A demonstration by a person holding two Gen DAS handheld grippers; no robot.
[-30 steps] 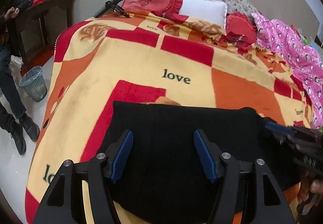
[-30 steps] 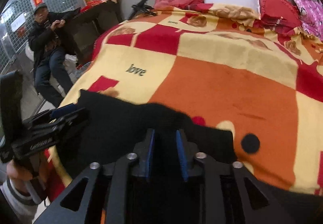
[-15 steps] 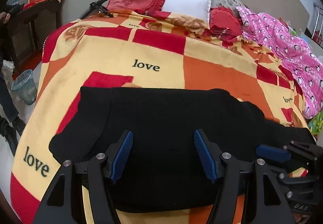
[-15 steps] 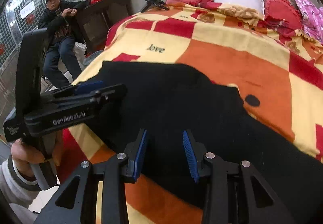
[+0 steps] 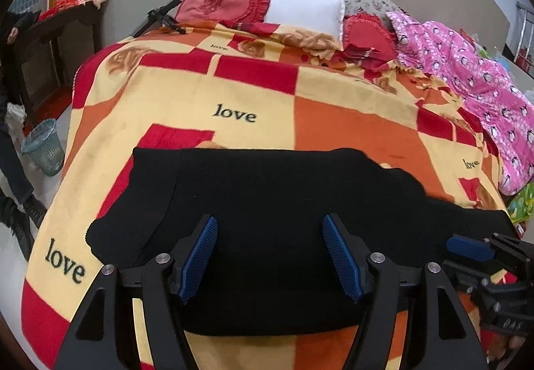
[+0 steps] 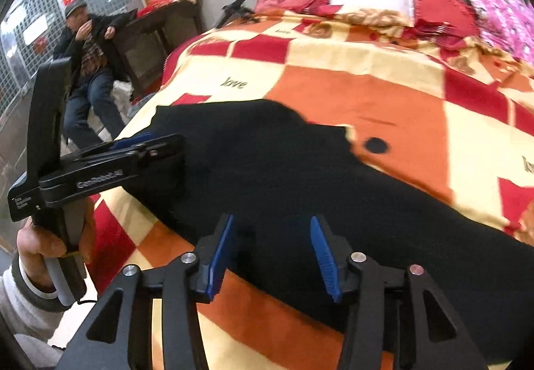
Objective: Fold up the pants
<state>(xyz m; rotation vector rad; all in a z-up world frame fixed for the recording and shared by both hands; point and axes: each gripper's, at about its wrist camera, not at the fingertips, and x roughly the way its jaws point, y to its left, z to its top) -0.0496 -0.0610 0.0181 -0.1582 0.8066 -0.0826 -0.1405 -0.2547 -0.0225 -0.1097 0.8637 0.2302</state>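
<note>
The black pants (image 5: 267, 196) lie flat across the near end of the bed on a yellow, red and orange "love" blanket (image 5: 300, 96); in the right wrist view they (image 6: 283, 169) stretch from the left edge to the lower right. My left gripper (image 5: 270, 249) is open and empty, hovering just above the pants' near part. My right gripper (image 6: 272, 246) is open and empty above the pants' near edge. The right gripper shows at the far right of the left wrist view (image 5: 474, 246); the left gripper shows at the left of the right wrist view (image 6: 133, 146).
Red cushions (image 5: 220, 2) and a white pillow (image 5: 303, 11) sit at the bed's head. A pink quilt (image 5: 474, 76) lies along the right side. A bin (image 5: 45, 146), a dark table (image 6: 160, 29) and a seated man (image 6: 86, 46) are left of the bed.
My right gripper was shut over the pants, then opened wide and drew back. Both grippers pulled away from the cloth, which now lies spread flat. The left gripper stayed open.
</note>
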